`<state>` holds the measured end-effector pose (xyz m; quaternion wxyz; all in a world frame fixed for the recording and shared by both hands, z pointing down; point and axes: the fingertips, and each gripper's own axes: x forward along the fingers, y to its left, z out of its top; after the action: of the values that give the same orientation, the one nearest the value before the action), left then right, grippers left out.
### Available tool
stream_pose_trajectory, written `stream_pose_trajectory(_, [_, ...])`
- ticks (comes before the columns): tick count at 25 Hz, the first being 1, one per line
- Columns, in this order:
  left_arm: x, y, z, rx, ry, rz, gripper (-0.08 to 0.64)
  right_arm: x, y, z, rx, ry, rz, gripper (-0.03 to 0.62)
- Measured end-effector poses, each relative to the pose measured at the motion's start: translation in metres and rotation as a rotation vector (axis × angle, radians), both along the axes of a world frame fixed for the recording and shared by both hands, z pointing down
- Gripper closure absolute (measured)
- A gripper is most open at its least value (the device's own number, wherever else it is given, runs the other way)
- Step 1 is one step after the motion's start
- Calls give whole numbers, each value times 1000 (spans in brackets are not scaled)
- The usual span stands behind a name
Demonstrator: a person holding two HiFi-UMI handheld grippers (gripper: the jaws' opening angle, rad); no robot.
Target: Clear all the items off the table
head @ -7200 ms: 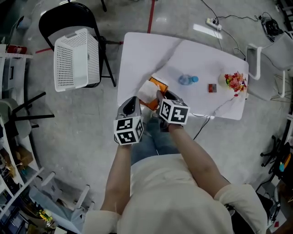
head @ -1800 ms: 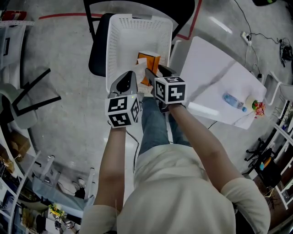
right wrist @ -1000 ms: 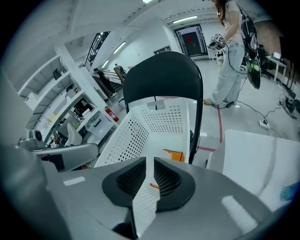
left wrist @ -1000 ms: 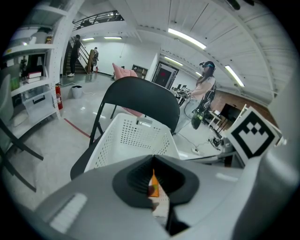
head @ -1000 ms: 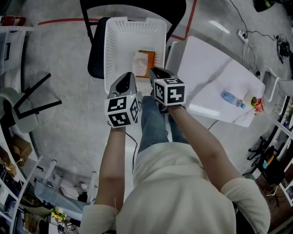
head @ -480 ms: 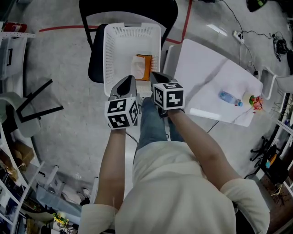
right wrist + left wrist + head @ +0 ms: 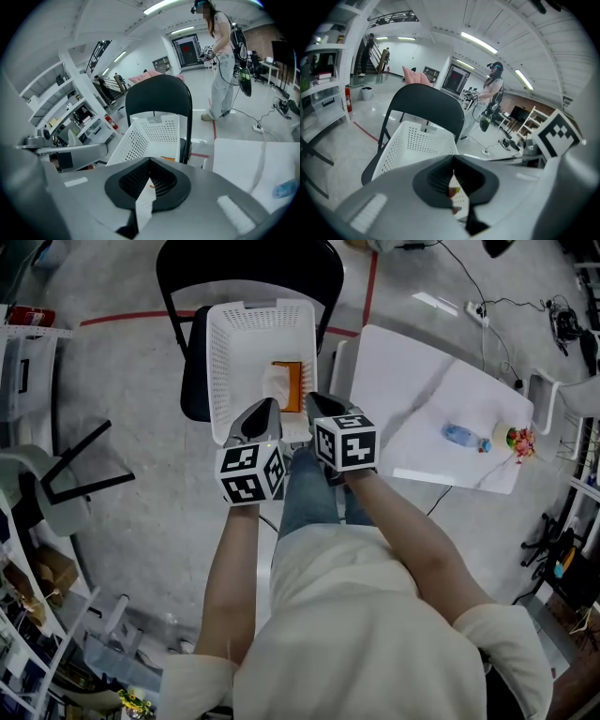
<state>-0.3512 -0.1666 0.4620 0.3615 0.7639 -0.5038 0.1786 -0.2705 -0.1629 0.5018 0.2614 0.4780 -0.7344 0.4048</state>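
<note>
Both pairs of jaws are pressed together and empty: the left gripper [image 7: 265,409] and right gripper [image 7: 319,401] hang side by side just short of the near rim of the white perforated plastic basket [image 7: 214,371] on the black folding chair [image 7: 248,268]. The flat orange box [image 7: 292,387] and soft white packet [image 7: 275,383] lie in it right ahead of the tips, binned as cleared items, I'd say. Well off to the right gripper's right, the white table [image 7: 412,381] holds a clear blue-labelled plastic bottle [image 7: 461,435] and a small red-and-yellow bundle [image 7: 520,440], while both forearms reach forward, grippers nose-down, marker cubes up.
</note>
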Motion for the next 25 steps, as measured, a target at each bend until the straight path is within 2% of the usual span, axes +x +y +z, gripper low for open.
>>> stream_pose_trajectory(12, [30,8,-22,25,-2,96,551,30,13,-36,70,-1,48,594])
stream_pose_trajectory(25, [109,19,-40,61,-2,355,551,104,39,-58,119,-8,273,594])
